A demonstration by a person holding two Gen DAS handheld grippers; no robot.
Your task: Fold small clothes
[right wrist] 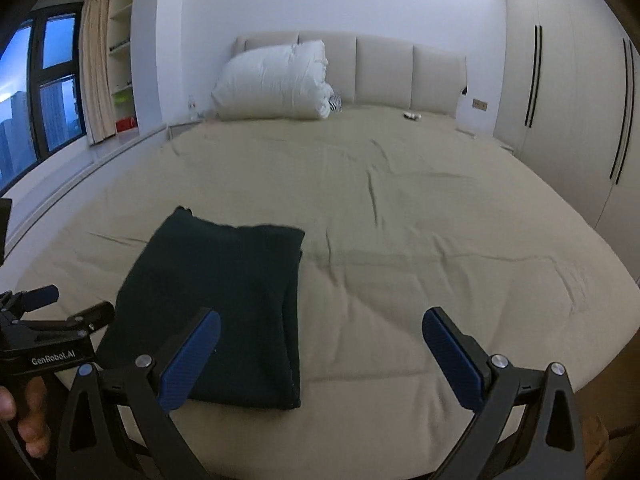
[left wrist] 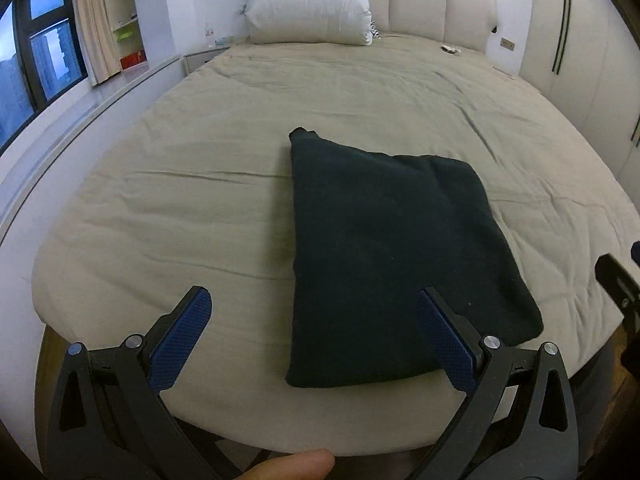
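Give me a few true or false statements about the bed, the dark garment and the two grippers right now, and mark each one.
1. The dark garment lies folded on the bed. True.
2. The left hand-held gripper is clamped on the garment. False: it is open, holding nothing.
3. The right hand-held gripper is open. True.
4. The white pillow lies on the garment. False: it sits far off, by the headboard.

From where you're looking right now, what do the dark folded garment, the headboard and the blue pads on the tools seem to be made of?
Dark folded garment: looks like a thick knit or fleece, matte with a fine pebbled weave; exact fibre unclear.
Headboard: padded cream upholstery in vertical panels, smooth with a slight sheen, possibly faux leather.
Blue pads: probably rubber or soft plastic, with a fine gridded grip texture, on black hard arms.
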